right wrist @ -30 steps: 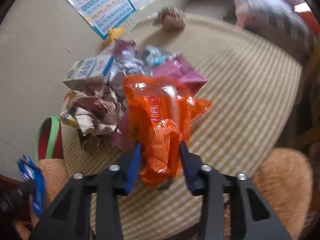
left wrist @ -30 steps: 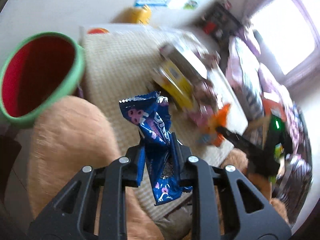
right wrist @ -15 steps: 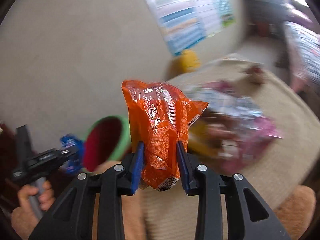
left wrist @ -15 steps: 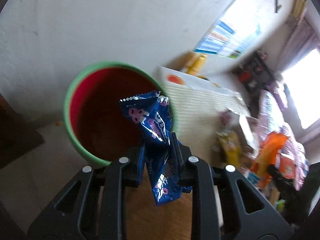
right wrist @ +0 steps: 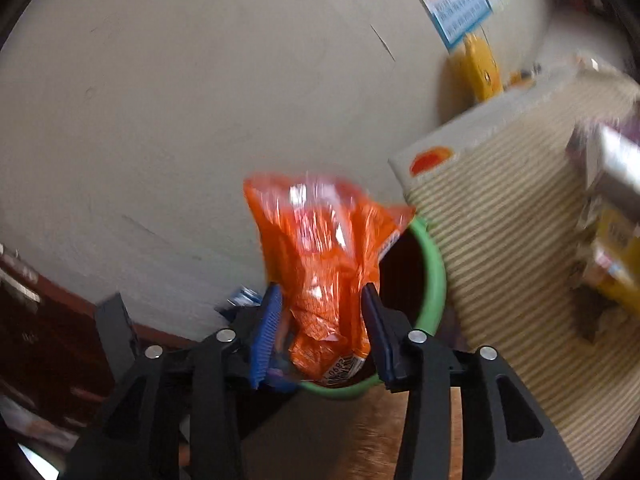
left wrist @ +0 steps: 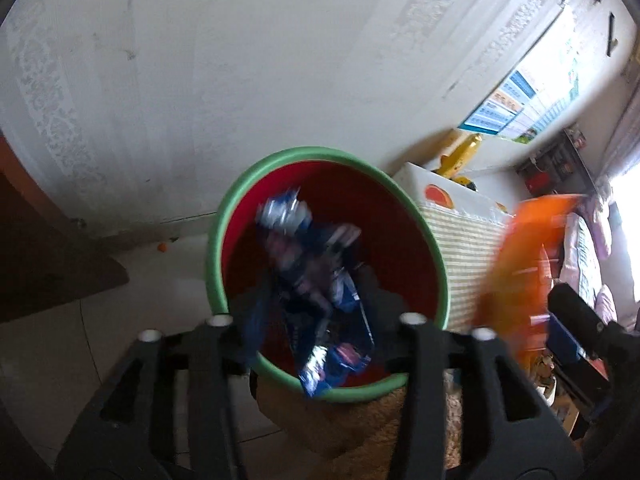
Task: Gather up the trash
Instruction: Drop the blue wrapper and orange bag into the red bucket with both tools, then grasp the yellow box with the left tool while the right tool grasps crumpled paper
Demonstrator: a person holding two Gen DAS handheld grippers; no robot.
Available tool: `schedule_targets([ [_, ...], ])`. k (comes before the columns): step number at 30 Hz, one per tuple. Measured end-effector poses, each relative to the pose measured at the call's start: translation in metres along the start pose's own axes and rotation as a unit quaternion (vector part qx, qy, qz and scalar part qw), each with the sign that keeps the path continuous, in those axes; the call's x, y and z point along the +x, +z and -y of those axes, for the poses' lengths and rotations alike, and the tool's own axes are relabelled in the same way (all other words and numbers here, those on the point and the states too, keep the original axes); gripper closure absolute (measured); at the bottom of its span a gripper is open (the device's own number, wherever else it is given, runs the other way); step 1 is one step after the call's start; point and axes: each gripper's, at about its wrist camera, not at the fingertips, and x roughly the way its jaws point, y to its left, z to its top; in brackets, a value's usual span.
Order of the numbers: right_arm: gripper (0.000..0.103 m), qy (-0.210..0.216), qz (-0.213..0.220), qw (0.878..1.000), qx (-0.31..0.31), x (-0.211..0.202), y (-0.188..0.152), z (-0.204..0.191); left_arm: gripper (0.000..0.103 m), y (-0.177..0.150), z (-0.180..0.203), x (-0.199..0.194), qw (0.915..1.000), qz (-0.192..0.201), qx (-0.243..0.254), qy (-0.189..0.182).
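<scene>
Two wrappers are at the deposit step over the green-rimmed bin (left wrist: 218, 240): the left gripper (left wrist: 316, 320) has its jaws spread, and the blue wrapper (left wrist: 316, 280) (blurred) appears to be dropping into the red interior. The right gripper (right wrist: 320, 328) has its jaws parted around the orange bag (right wrist: 320, 264) above the bin's near rim. Next, judged: confirm both land inside, then return to the trash pile (right wrist: 608, 216) on the striped table (right wrist: 500, 216).

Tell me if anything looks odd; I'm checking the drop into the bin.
Nothing stands out. The blue wrapper sits blurred over the bin between the left gripper's spread fingers; the orange bag hangs in the right gripper.
</scene>
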Motion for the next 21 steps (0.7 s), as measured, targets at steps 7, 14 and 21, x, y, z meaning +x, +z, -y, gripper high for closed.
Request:
schedule_targets([
  [7,0.039,-0.036,0.027,0.998,-0.048,-0.021,-0.001,0.011,0.035,-0.011,0.011,-0.007,0.9989,0.017,0.035,0.025],
  [14,0.033,-0.149,0.104,0.982,-0.059,-0.097,-0.005,0.088,0.028,-0.037,0.065,-0.02,0.9939,0.038,0.103,0.006],
  [21,0.032,-0.263,0.148,0.953,-0.034,-0.149,-0.009,0.17,0.025,-0.079,0.135,-0.018,0.9886,0.015,0.141,-0.052],
])
